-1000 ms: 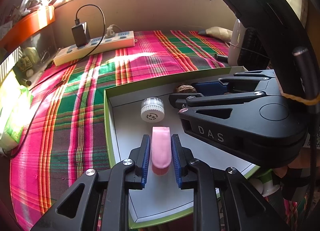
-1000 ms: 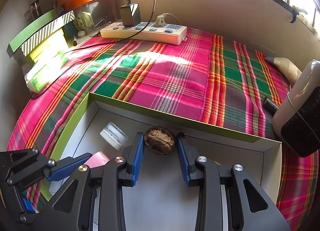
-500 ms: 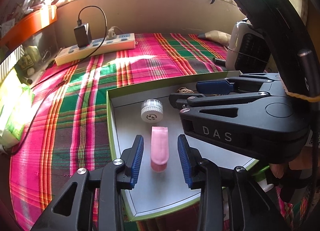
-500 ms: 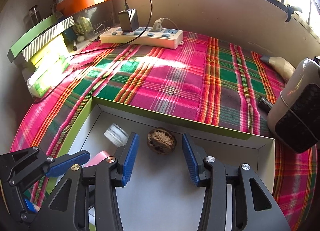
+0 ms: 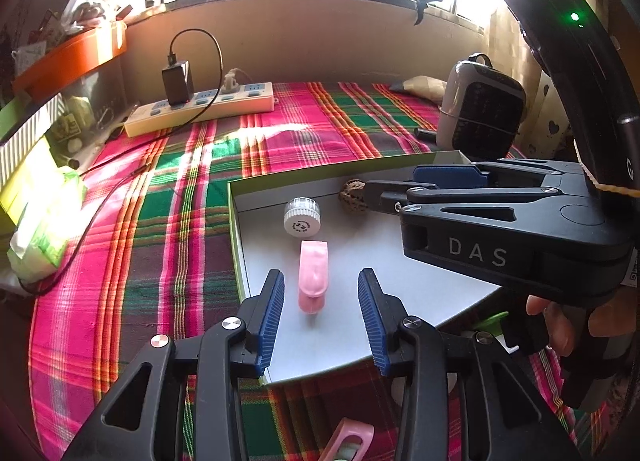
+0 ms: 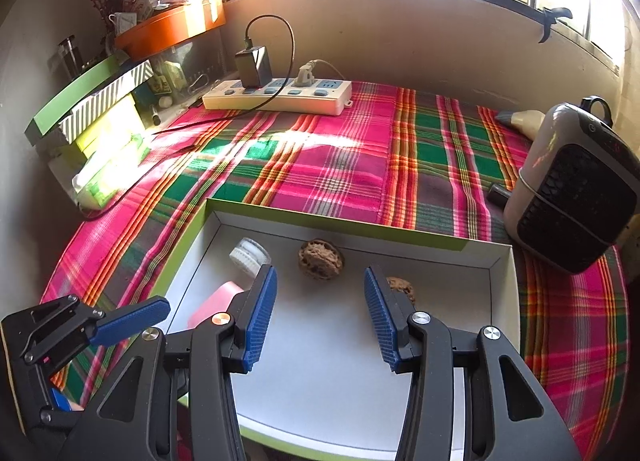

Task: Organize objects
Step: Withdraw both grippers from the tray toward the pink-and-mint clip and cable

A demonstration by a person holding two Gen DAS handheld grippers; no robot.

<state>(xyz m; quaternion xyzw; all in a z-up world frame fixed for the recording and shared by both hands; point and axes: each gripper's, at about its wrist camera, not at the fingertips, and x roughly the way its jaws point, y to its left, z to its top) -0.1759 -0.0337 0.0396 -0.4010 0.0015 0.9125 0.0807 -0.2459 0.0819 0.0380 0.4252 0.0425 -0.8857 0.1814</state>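
Glossy pink clip (image 5: 313,274) lies at 12 o'clock between the released left gripper (image 5: 320,313); right gripper (image 6: 318,315) gapes, 2 fingers empty.

A bench (image 6: 340,165) covered with a pink, green and orange plaid cloth carries everything. Near its front lies a shallow box lid (image 6: 320,223) — green rim, white inside — resting flat on the cloth. At the back, close to the wall, a cream power strip (image 6: 280,98) lies with a black charger (image 6: 251,66) plugged in, its cable trailing left across the cloth. On the right stands a small heater (image 6: 576,197), a dark plug (image 6: 498,193) just beside its base. A green-and-white packet (image 5: 44,237) sits at the left edge — and a pink clip (image 5: 352,439) lies on the cloth near the front.
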